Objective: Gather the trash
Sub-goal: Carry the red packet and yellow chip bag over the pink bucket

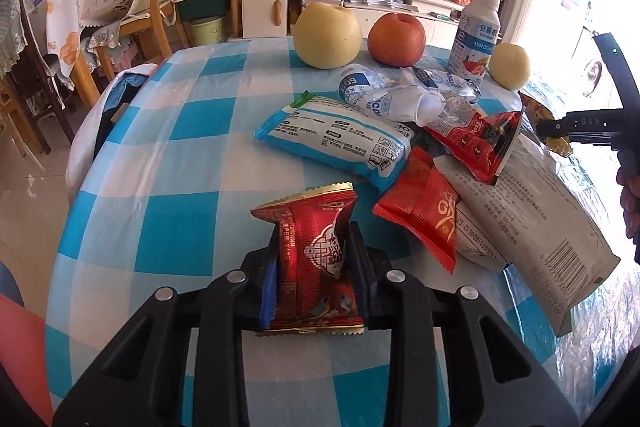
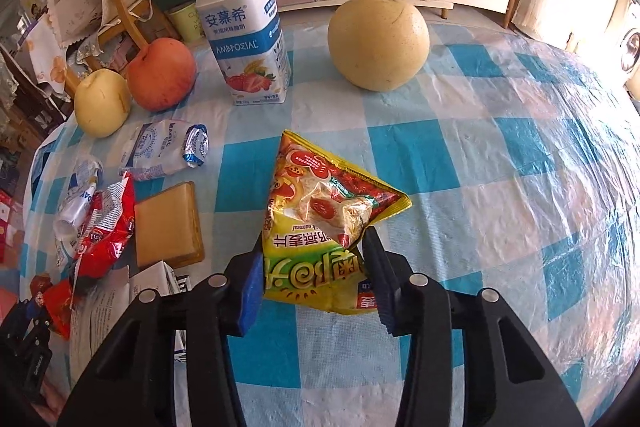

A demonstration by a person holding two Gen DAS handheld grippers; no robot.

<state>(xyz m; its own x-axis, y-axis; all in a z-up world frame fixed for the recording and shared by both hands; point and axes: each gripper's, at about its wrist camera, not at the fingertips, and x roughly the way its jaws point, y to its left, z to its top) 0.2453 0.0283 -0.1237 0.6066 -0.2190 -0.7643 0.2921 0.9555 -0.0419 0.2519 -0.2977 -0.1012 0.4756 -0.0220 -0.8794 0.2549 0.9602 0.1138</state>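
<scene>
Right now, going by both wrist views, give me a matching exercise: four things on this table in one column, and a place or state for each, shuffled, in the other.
Things
1. red wrapper
2. yellow snack bag
3. yogurt bottle
4. tan block

Places or states
A. standing upright, cap on
B. pinched in the left gripper
C. lying flat beside the crumpled red packet
D. pinched in the right gripper

Pairs: 1-B, 2-D, 3-A, 4-C

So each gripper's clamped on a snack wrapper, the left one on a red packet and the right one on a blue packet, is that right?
Not quite. The right gripper is clamped on a yellow packet, not blue, as the right wrist view shows. The left gripper does hold a red packet.
</scene>
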